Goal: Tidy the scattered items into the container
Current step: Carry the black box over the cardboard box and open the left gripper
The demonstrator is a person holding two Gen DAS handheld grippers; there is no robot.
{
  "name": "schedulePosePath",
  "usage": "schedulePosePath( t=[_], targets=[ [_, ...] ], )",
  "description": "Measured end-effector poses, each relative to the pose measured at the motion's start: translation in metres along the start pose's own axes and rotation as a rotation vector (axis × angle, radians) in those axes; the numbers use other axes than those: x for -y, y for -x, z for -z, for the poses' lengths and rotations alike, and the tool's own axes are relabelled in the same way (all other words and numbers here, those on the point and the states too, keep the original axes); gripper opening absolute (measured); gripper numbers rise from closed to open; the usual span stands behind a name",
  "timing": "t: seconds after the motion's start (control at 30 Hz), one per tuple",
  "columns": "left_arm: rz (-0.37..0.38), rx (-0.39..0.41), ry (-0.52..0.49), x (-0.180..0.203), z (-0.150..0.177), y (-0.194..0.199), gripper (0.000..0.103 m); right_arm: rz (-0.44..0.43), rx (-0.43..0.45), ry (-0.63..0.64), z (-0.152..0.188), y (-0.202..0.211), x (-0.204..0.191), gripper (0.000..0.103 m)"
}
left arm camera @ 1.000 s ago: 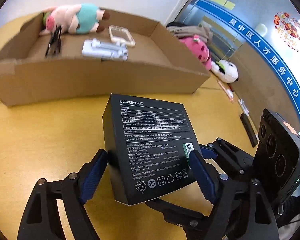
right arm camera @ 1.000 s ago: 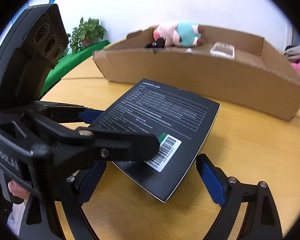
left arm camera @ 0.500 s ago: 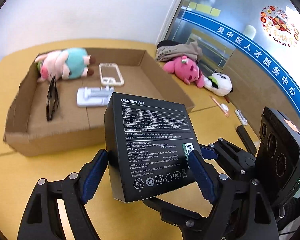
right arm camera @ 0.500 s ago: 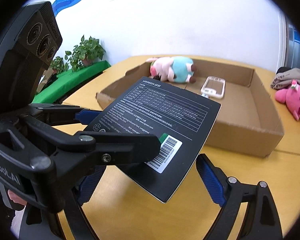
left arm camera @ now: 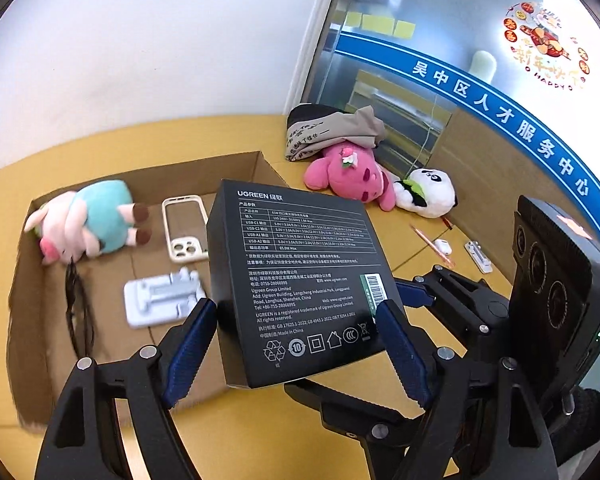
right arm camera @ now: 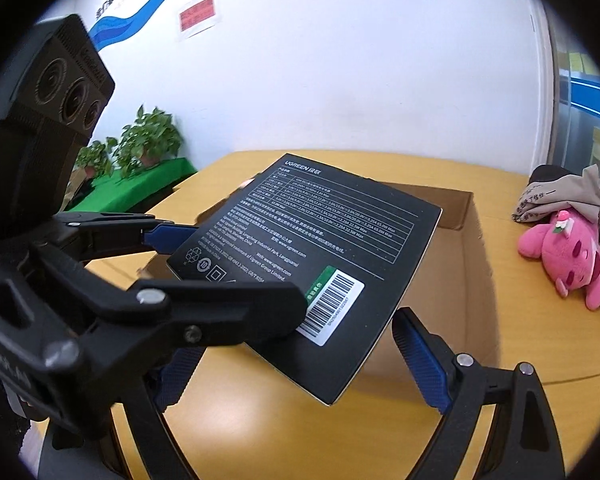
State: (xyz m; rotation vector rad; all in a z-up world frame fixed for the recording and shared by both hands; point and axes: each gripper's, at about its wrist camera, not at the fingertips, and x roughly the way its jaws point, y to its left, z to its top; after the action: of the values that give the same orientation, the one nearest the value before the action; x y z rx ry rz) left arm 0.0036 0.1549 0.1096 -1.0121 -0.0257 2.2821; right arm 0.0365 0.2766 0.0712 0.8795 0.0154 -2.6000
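Matte black charger box [left arm camera: 296, 280], flat and rectangular, hangs tilted above the cardboard tray [left arm camera: 32, 312]; my left gripper [left arm camera: 296, 352] pinches its sides, my right gripper [right arm camera: 300, 364] gapes wide underneath.

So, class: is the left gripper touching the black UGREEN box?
Touching. The left wrist view shows the left gripper with both blue pads pressed on the black UGREEN box, held over the cardboard box.
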Motion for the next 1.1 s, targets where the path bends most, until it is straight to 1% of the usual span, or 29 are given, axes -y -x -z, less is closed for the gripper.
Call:
schedulePosePath(
  t=[0.07, 0.23, 0.33, 0.5, 0.73, 0.9, 0.97, 1.1],
  targets=[
    [0.006, -0.016, 0.003, -0.004, -0.008, -0.015, 0.085, 0.006, -0.015, -0.001, -0.004, -0.009, 0.01, 0.091],
    [0.049, -0.052, 0.056, -0.021, -0.019, -0.05, 0.085, 0.013, -0.07, -0.001, -0.012, -0.036, 0.034, 0.091],
    [0.063, -0.078, 0.09, -0.031, -0.02, -0.07, 0.085, 0.004, -0.115, -0.018, -0.012, -0.055, 0.049, 0.091],
    [0.059, -0.132, 0.117, -0.043, -0.02, -0.103, 0.085, 0.001, -0.19, -0.022, -0.006, -0.087, 0.067, 0.091],
    [0.101, -0.193, 0.195, -0.065, -0.024, -0.135, 0.084, 0.009, -0.256, -0.025, -0.005, -0.111, 0.079, 0.09],
    [0.08, -0.279, 0.226, -0.07, -0.018, -0.162, 0.084, 0.004, -0.368, -0.043, 0.002, -0.135, 0.088, 0.09],
    [0.068, -0.312, 0.239, -0.072, -0.015, -0.171, 0.085, 0.012, -0.407, -0.031, 0.005, -0.143, 0.088, 0.089],
    [0.09, -0.361, 0.299, -0.081, -0.011, -0.179, 0.084, 0.007, -0.485, -0.068, 0.009, -0.151, 0.09, 0.088]
  ],
)
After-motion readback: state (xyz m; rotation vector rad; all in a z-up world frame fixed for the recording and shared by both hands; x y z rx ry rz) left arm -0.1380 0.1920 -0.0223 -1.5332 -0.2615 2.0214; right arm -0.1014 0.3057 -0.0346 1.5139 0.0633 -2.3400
